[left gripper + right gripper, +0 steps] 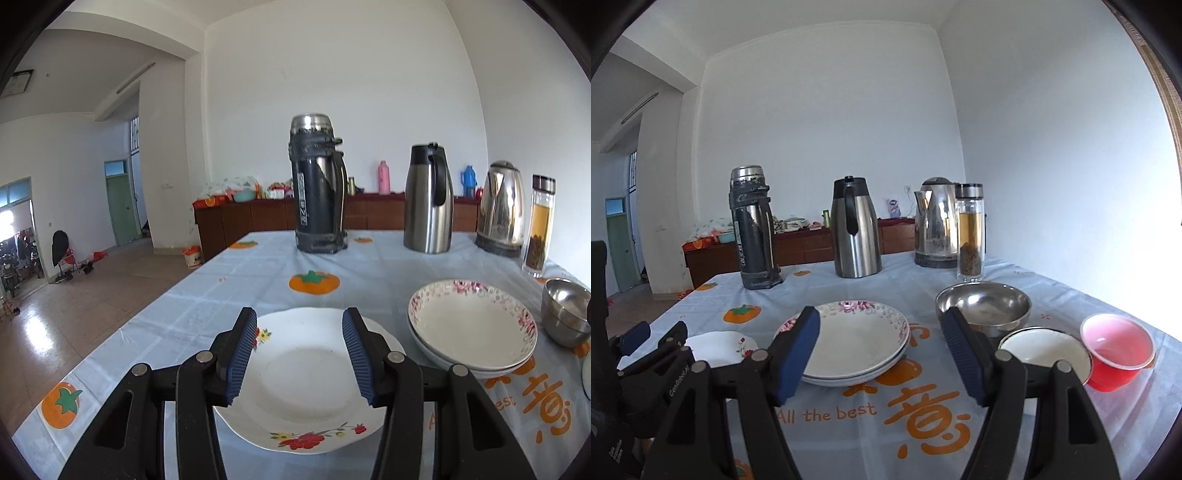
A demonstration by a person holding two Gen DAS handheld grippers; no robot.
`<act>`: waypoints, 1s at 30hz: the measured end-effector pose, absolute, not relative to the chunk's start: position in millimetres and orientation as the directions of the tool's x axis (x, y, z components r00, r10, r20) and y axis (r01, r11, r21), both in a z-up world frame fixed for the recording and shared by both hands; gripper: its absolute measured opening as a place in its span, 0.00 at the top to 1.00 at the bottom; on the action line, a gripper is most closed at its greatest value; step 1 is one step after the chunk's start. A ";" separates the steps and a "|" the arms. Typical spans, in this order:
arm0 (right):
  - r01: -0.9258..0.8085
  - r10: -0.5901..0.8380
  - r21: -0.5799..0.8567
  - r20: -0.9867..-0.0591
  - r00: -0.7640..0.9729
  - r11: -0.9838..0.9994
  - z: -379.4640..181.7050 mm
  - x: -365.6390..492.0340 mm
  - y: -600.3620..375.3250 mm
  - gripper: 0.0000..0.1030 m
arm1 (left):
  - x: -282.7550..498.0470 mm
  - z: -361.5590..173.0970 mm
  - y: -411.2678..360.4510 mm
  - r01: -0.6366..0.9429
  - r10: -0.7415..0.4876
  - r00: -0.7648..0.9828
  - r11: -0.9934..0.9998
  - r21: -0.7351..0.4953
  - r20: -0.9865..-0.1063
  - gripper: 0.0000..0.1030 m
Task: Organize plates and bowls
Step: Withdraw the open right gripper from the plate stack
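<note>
My left gripper is open and hovers over a white plate with red flowers on the table. To its right are two stacked pink-rimmed plates and a steel bowl. My right gripper is open and empty above the tablecloth, between the stacked plates and a white enamel bowl. The steel bowl sits behind its right finger, a red bowl at the far right. The flowered plate and the left gripper show at the left.
A dark thermos, a steel carafe, an electric kettle and a glass tea bottle stand along the table's far side. The table's left edge drops to the floor. A sideboard stands behind.
</note>
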State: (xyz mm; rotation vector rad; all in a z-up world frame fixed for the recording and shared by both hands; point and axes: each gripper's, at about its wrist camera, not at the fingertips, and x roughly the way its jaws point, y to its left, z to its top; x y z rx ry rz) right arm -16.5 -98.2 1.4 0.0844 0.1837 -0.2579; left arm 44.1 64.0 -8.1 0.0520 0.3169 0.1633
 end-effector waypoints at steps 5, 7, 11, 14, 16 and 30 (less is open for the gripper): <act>0.272 -0.265 0.031 -0.138 0.954 0.962 5.4 -30.7 -88.3 0.03 | 35.0 -6.1 61.1 -0.159 0.177 0.949 0.983 0.088 -0.262 0.32; 0.276 -0.272 0.028 -0.106 0.956 0.961 7.4 -38.0 -85.7 0.02 | 35.2 -6.6 62.8 -0.155 0.171 0.948 0.985 0.079 -0.269 0.31; 0.204 -0.199 0.043 -0.089 0.976 0.978 9.2 -42.9 -84.2 0.00 | 32.9 -6.3 67.5 -0.165 0.174 0.949 0.985 0.054 -0.264 0.21; 0.217 -0.212 0.030 -0.109 0.971 0.976 9.0 -39.2 -82.8 0.00 | 31.7 -6.2 68.7 -0.142 0.148 0.952 0.989 0.041 -0.267 0.17; 0.225 -0.219 0.038 -0.132 0.967 0.974 7.9 -35.7 -85.3 0.00 | 30.1 -6.0 67.5 -0.132 0.139 0.954 0.990 0.042 -0.267 0.14; 0.203 -0.187 0.044 -0.235 0.954 0.978 -0.6 -18.6 -89.2 0.00 | 37.5 -10.9 61.2 -0.098 0.121 0.928 0.992 0.080 -0.352 0.06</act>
